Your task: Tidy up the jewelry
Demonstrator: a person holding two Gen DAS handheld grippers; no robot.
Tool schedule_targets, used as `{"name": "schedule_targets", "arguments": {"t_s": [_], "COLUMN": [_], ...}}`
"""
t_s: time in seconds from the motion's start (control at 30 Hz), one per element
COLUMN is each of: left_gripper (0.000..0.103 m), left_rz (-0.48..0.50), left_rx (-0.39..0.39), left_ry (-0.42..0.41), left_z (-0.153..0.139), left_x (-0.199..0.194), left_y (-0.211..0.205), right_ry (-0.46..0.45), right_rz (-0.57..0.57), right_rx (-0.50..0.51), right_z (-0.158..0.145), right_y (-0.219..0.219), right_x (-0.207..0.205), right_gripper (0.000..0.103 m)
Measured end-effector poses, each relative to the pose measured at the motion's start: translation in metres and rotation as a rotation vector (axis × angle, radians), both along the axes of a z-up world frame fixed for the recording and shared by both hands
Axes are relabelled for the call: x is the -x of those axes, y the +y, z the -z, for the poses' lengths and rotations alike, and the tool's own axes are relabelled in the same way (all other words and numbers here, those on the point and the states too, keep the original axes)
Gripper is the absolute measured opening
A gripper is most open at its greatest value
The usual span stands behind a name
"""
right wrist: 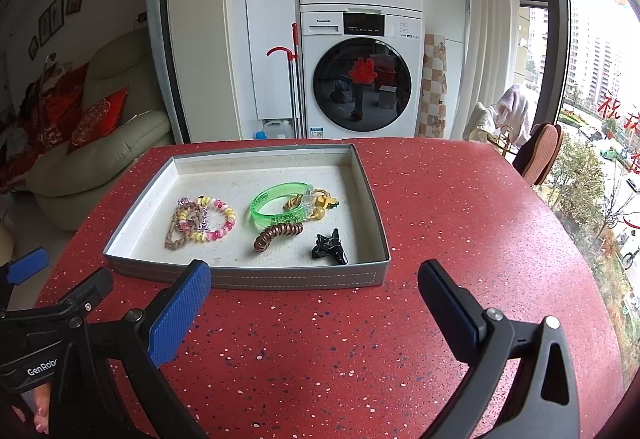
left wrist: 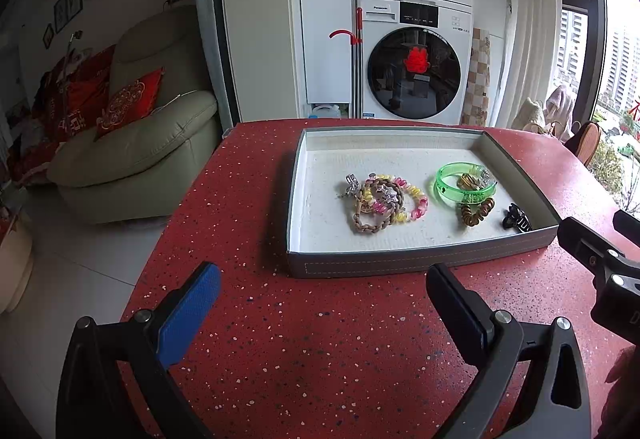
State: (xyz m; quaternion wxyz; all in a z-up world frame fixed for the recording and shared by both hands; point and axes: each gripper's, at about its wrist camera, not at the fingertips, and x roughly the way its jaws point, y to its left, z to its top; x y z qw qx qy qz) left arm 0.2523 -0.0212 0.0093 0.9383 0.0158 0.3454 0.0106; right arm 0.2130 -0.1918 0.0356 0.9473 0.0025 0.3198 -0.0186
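Left gripper (left wrist: 322,289) spread wide and empty, near the tray (left wrist: 420,262) on the red table (left wrist: 320,359). Inside, left to right: braided band (right wrist: 180,227), green bangle (right wrist: 276,205), black clip (right wrist: 330,249). Right gripper (right wrist: 314,281) likewise agape, empty; right view alone shows fingertips (right wrist: 40,415) under the left tool.

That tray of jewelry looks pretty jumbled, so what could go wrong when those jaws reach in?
The braided bracelet lies tangled with the pink-and-yellow beaded one, so lifting one may drag both. The green bangle rests on gold pieces and could slip. The black hair claw sits near the tray wall, leaving little room.
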Motion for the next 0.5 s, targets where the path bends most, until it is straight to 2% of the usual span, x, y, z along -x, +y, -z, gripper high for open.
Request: {"name": "schedule_targets", "arguments": {"t_s": [0.5], "left_gripper": [0.103], "left_rz": [0.002], "left_rx": [0.001], "left_ry": [-0.001], "left_z": [-0.0009], "left_x": [0.0005], "left_y": [0.0], "right_ry": [0.0], "right_rz": [0.0], "right_rx": [0.001], "right_z": [-0.0006], "right_y": [0.0015], "right_x": [0.0001], "right_gripper": [0.103]}}
